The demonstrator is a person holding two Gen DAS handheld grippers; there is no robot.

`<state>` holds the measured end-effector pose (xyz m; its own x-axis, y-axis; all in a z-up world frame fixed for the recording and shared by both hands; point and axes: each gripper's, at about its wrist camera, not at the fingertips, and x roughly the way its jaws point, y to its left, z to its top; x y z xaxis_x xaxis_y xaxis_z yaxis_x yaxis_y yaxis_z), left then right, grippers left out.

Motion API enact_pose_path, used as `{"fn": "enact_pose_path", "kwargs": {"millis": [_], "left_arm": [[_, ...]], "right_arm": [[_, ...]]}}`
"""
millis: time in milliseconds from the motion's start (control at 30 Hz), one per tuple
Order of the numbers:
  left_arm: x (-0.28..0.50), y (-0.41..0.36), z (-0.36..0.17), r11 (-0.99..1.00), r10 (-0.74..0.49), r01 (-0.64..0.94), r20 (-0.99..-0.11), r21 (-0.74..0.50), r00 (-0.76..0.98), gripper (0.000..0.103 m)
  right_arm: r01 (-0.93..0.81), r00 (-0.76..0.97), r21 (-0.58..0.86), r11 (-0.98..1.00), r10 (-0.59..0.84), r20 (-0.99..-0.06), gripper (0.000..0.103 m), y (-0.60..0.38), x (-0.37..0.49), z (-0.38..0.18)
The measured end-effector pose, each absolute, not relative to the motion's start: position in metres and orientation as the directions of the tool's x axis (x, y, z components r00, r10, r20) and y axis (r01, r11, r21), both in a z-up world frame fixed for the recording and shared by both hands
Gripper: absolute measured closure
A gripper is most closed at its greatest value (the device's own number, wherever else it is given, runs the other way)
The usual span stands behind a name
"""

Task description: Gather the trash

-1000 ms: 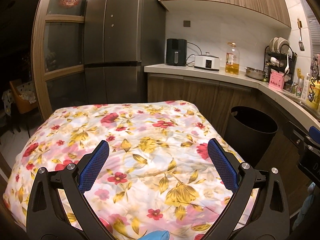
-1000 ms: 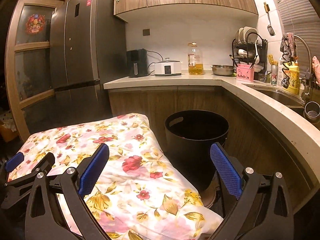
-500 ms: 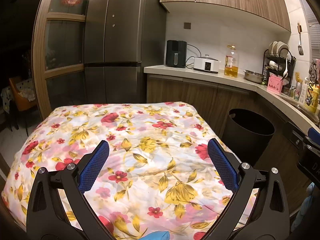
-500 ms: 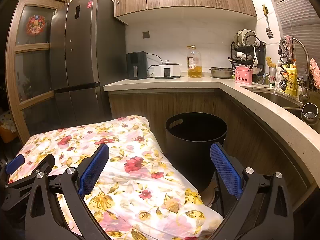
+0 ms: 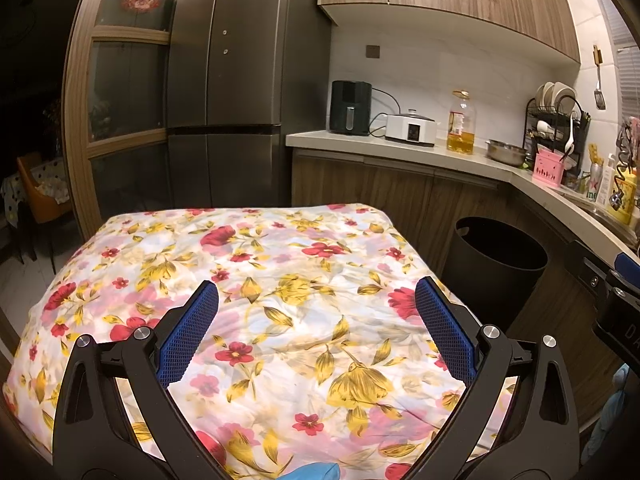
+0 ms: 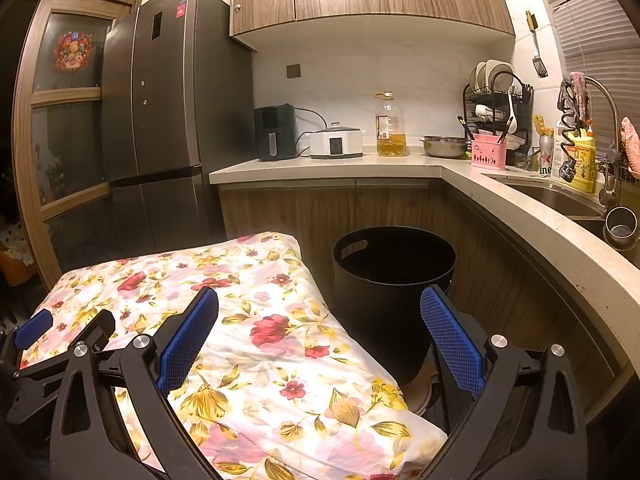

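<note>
Two grippers up, both empty: left gripper point(image 5: 316, 308) has its blue-padded fingers spread wide over the floral quilted cloth in red, yellow and pink point(image 5: 260, 280); right gripper point(image 6: 320, 316) is spread just as wide, one finger over the cloth's right edge, the other in front of the round black plastic bin with a cut-out handle point(image 6: 394, 280)

No trash visible anywhere on the cloth in either view, so nothing to point at as the task's thing. Bin sits on the floor just right of the cloth, tucked against the wooden base cabinets under the pale stone counter point(image 6: 360, 166)

Progress, my read: either collecting is finished and everything is already in the bin, or it hasn't started and the trash is out of frame. Clean cloth plus idle open grippers leans toward finished, but can't confirm

Hard to make out:
- bin interior is just black, contents unreadable in both views
- near edge of cloth is cut off behind the gripper frames
- small bright blue thing point(image 5: 316, 472) at bottom edge of left view, cropped, can't identify
- floor around the bin mostly hidden
- far left doorway area too dark to read
</note>
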<state>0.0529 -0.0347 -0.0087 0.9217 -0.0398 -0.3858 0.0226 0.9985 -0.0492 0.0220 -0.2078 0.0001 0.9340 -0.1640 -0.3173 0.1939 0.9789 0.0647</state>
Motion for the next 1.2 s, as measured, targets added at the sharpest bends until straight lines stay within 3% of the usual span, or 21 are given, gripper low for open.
{"fn": "enact_pose_path", "kwargs": {"millis": [267, 333, 500, 1200], "left_arm": [[0.0523, -0.0365, -0.0088, 0.999, -0.037, 0.025, -0.387, -0.036, 0.921, 0.006], [0.0522, -0.0392, -0.0086, 1.000, -0.030, 0.025, -0.389, -0.018, 0.921, 0.012], [0.0515, -0.0415, -0.0075, 0.999, -0.043, 0.042, -0.393, -0.011, 0.919, 0.016], [0.0512, -0.0387, -0.0045, 0.999, -0.033, 0.028, -0.398, -0.019, 0.917, 0.011]], "right_arm": [[0.195, 0.934, 0.064, 0.979, -0.165, -0.315, 0.006, -0.2085, 0.0219, 0.0024], [0.198, 0.933, 0.066, 0.978, -0.168, -0.318, 0.006, -0.2080, 0.0222, 0.0027], [0.200, 0.934, 0.072, 0.977, -0.167, -0.317, 0.006, -0.2115, 0.0225, 0.0062], [0.197, 0.935, 0.079, 0.977, -0.163, -0.314, 0.006, -0.2141, 0.0226, 0.0074]]}}
